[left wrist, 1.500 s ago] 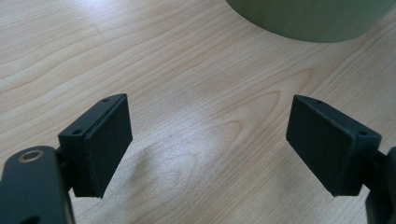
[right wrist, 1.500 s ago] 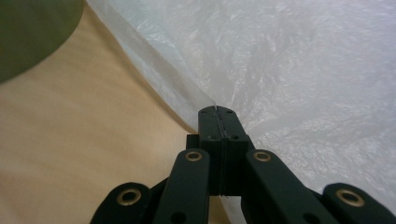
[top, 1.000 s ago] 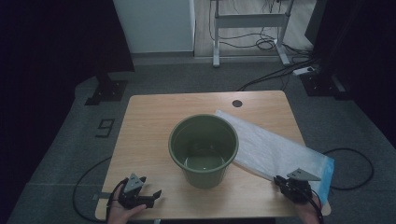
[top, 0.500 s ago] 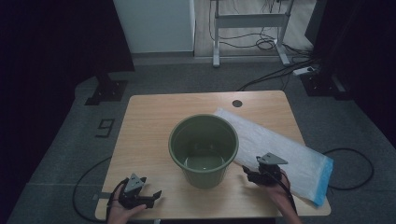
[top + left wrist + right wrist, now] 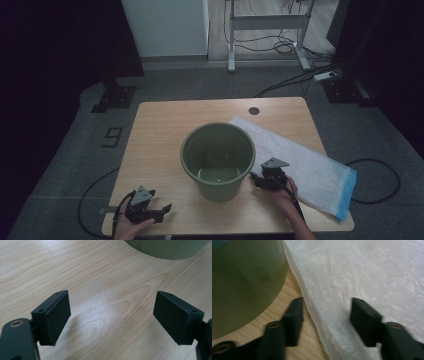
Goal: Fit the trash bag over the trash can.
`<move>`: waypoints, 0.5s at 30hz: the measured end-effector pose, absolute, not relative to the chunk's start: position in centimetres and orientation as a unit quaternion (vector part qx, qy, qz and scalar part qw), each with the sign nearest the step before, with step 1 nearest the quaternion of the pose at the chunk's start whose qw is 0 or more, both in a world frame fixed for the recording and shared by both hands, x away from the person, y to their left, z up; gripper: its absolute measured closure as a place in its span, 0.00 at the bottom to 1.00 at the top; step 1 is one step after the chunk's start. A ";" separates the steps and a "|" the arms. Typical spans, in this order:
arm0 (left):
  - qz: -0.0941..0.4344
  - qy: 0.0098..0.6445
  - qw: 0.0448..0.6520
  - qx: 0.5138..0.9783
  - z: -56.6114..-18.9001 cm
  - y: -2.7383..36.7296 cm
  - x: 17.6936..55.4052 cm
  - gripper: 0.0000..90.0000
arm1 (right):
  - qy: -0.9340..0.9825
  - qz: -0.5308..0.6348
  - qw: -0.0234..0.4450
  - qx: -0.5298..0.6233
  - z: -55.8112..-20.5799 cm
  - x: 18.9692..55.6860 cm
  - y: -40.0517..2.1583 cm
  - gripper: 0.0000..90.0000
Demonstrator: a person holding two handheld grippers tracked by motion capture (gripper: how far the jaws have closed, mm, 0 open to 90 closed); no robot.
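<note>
At the lower left of the high view the left gripper (image 5: 159, 209) rests on the wooden table (image 5: 160, 135) with its jaws wide apart and nothing between them, as before. In the middle stands the green bucket (image 5: 218, 161), with nothing visible inside. Just right of it, the right gripper (image 5: 259, 179) has moved in from the lower right to the near edge of the clear plastic bag (image 5: 305, 160); its jaws have just been closing, half open astride that edge without pressing it.
</note>
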State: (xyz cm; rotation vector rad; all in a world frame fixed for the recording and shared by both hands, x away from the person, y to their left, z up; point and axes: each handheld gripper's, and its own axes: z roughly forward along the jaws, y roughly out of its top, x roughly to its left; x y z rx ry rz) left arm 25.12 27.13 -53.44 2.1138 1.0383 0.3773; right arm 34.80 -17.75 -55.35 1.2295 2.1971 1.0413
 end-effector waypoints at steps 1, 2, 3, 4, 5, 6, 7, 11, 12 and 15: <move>0.147 0.404 0.369 0.824 -53.4 27.1 25.1 0.16 | 0.789 0.375 0.209 0.440 -55.3 34.8 -17.8 0.62; 0.146 0.404 0.369 0.824 -53.5 27.0 25.1 0.16 | 0.788 0.375 0.209 0.442 -55.3 34.8 -18.0 0.68; 0.146 0.404 0.368 0.825 -53.5 27.0 25.1 0.16 | 0.787 0.376 0.211 0.441 -55.3 34.9 -18.1 0.74; 0.146 0.404 0.366 0.825 -53.5 27.0 25.0 0.16 | 0.787 0.376 0.211 0.442 -55.3 34.9 -18.2 0.79; 0.146 0.404 0.365 0.826 -53.6 27.0 25.0 0.16 | 0.786 0.374 0.212 0.444 -55.3 35.0 -18.4 0.85; 0.146 0.404 0.363 0.826 -53.6 27.0 25.0 0.16 | 0.785 0.372 0.214 0.447 -55.3 35.0 -18.5 0.89; 0.146 0.405 0.362 0.827 -53.6 27.0 25.0 0.16 | 0.784 0.370 0.217 0.450 -55.2 35.1 -18.7 0.92; 0.148 0.409 0.361 0.825 -53.6 27.3 25.0 0.16 | 0.753 0.417 0.248 0.446 -54.7 34.6 -19.5 0.98; 0.149 0.410 0.362 0.824 -53.6 27.3 25.0 0.16 | 0.744 0.424 0.252 0.450 -54.3 34.5 -19.8 0.98; 0.149 0.412 0.360 0.824 -53.7 27.4 25.0 0.16 | 0.718 0.454 0.251 0.464 -53.1 34.2 -20.8 0.98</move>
